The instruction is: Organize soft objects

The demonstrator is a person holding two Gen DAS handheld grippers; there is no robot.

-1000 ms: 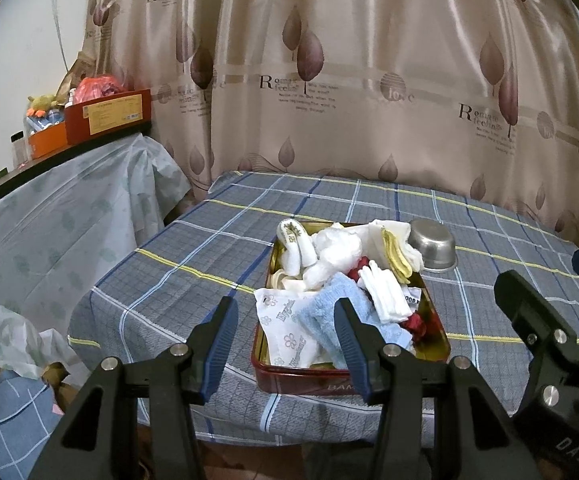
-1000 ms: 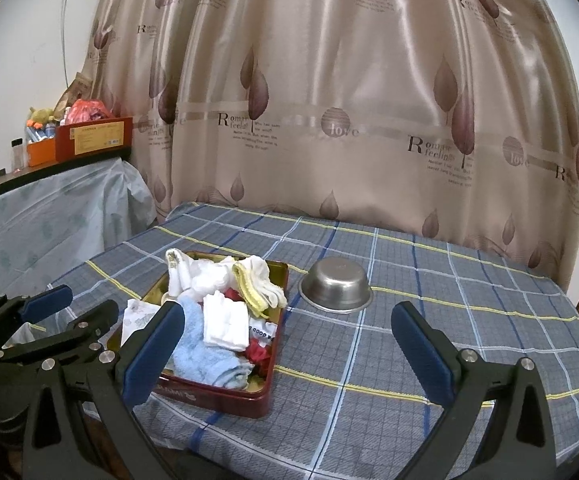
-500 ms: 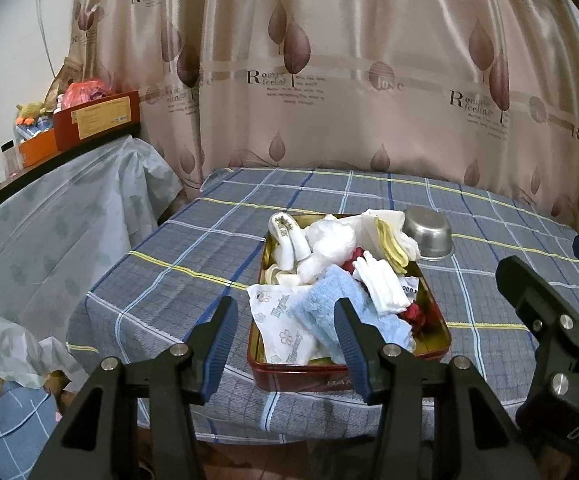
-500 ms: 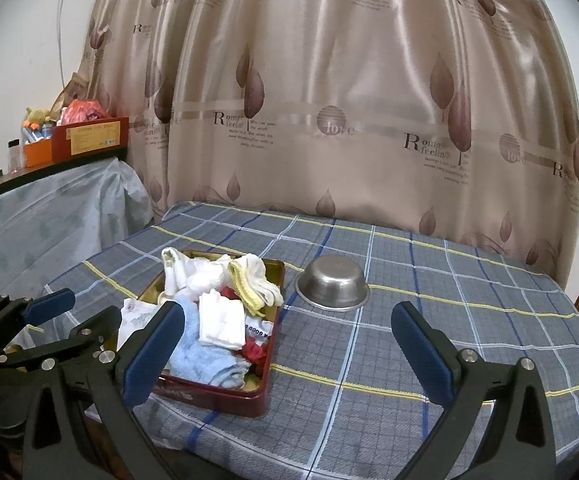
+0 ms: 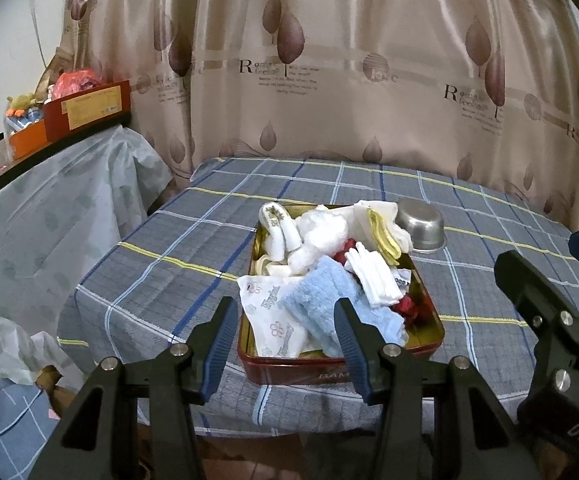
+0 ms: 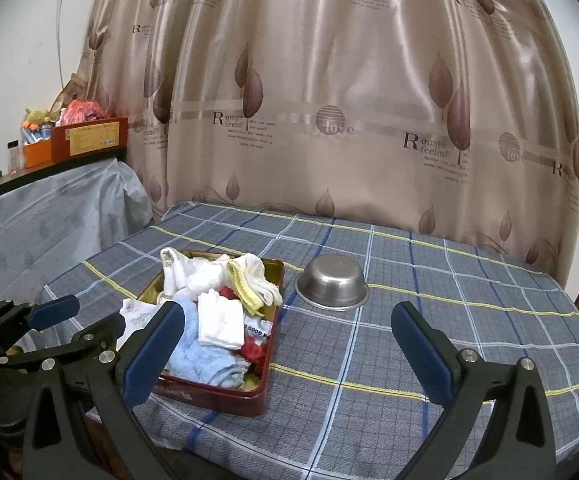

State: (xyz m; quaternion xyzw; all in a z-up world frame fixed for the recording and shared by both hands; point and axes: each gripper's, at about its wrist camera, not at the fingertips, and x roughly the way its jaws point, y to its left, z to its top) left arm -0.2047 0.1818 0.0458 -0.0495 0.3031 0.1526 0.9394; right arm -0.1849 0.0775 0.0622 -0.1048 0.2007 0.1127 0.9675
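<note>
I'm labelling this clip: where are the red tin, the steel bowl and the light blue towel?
red tin (image 6: 225, 394): right wrist view, on its near front wall.
steel bowl (image 6: 332, 282): right wrist view, on its side wall.
light blue towel (image 5: 321, 292): left wrist view, on its upper fold.

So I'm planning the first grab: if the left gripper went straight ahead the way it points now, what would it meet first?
Probably the light blue towel heaped at the near end of the red tin. The left gripper is open, empty and aimed at it. Depth is unclear, so the tin's near rim could come first.
</note>
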